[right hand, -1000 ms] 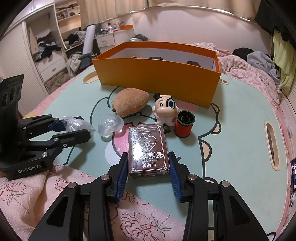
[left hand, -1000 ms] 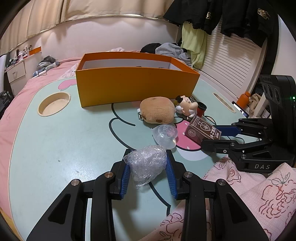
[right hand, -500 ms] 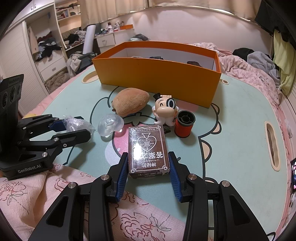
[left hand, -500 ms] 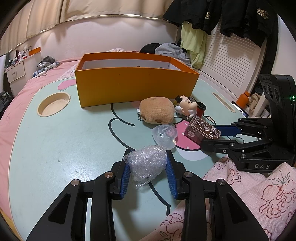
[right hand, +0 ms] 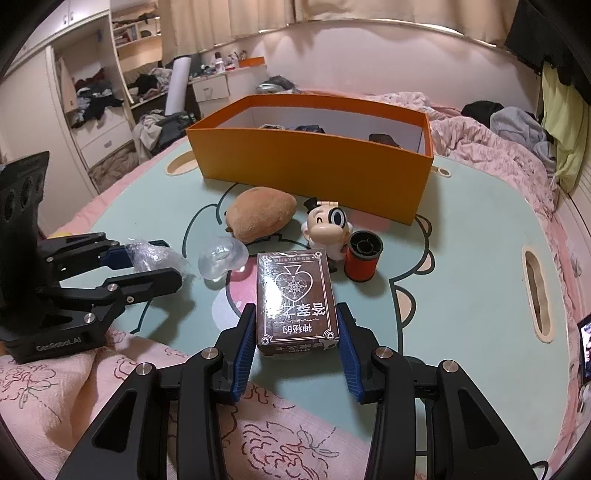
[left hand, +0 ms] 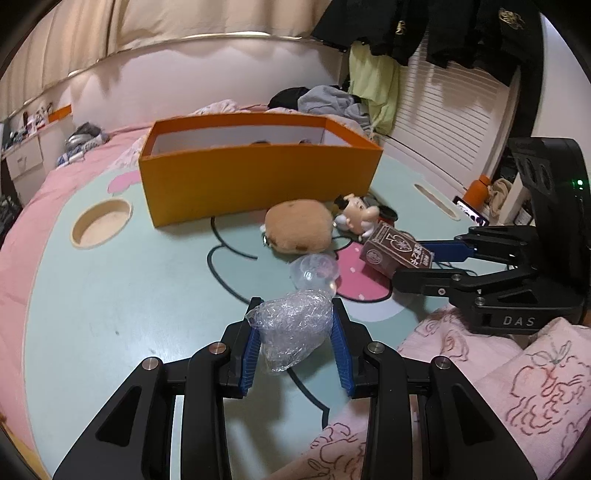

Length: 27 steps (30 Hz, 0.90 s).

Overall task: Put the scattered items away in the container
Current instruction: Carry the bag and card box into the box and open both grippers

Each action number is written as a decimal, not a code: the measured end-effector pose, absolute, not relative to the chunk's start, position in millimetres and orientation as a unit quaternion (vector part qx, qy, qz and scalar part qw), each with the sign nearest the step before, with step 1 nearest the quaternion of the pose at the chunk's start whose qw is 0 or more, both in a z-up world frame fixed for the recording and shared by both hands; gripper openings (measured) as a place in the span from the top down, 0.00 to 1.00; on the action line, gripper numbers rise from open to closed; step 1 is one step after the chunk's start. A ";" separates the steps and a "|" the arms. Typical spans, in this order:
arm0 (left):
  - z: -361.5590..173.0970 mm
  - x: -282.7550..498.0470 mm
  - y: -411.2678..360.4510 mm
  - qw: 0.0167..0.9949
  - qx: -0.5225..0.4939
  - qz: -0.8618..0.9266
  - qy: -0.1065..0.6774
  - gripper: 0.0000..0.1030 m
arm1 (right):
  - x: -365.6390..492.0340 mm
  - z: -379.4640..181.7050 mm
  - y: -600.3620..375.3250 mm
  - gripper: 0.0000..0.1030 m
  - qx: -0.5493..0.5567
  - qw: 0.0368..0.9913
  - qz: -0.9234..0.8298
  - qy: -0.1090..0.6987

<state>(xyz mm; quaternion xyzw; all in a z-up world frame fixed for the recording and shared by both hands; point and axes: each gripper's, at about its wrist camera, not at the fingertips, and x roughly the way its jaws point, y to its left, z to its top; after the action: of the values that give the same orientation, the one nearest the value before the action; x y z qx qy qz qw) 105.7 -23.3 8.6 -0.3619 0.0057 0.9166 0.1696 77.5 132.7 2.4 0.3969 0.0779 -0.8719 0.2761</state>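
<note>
Orange box (right hand: 310,166) contents mostly hidden behind wall; dark items, perhaps clothing.

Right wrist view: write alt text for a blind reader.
The right gripper grips a brown card box between its jaws above a mint table. Beyond lie a figurine, red spool, plush and an orange box.

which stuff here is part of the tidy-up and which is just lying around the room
Part of the job:
orange box
crumpled plastic wrap, in the left tongs
card box, in the right tongs
clear plastic cup
plush toy
cartoon figurine
red spool

Just lying about:
pink bedding
hanging clothes
shelves
</note>
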 end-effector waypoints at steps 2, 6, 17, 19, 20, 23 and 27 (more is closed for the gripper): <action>15.3 103.2 -24.0 0.174 -0.357 0.918 0.002 0.65 | 76.4 6.2 133.6 0.61 0.395 0.277 -0.873 0.075; 35.1 91.3 -33.6 0.189 -0.341 0.920 -0.031 0.65 | 66.6 19.3 139.0 0.61 0.390 0.283 -0.875 0.050; 89.5 27.3 -59.0 0.185 -0.284 0.940 -0.050 0.65 | 21.9 69.1 137.8 0.61 0.327 0.276 -0.904 0.015; 91.8 9.2 -64.5 0.188 -0.288 0.937 -0.062 0.65 | 6.1 74.8 137.9 0.61 0.321 0.270 -0.908 0.006; 92.3 0.2 -65.5 0.189 -0.291 0.935 -0.067 0.65 | -3.7 77.1 138.1 0.61 0.321 0.267 -0.908 -0.001; 90.6 -28.7 -65.4 0.183 -0.306 0.931 -0.072 0.65 | -33.9 79.9 134.6 0.61 0.333 0.261 -0.906 -0.020; 79.9 -64.1 -60.7 0.167 -0.332 0.925 -0.076 0.65 | -61.8 76.2 119.6 0.61 0.345 0.244 -0.906 -0.008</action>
<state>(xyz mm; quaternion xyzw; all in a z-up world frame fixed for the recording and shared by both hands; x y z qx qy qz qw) -64.1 -60.7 79.9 -0.3325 -0.0756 0.9251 0.1674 -61.9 119.6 76.2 0.3452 -0.0083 -0.9063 0.2437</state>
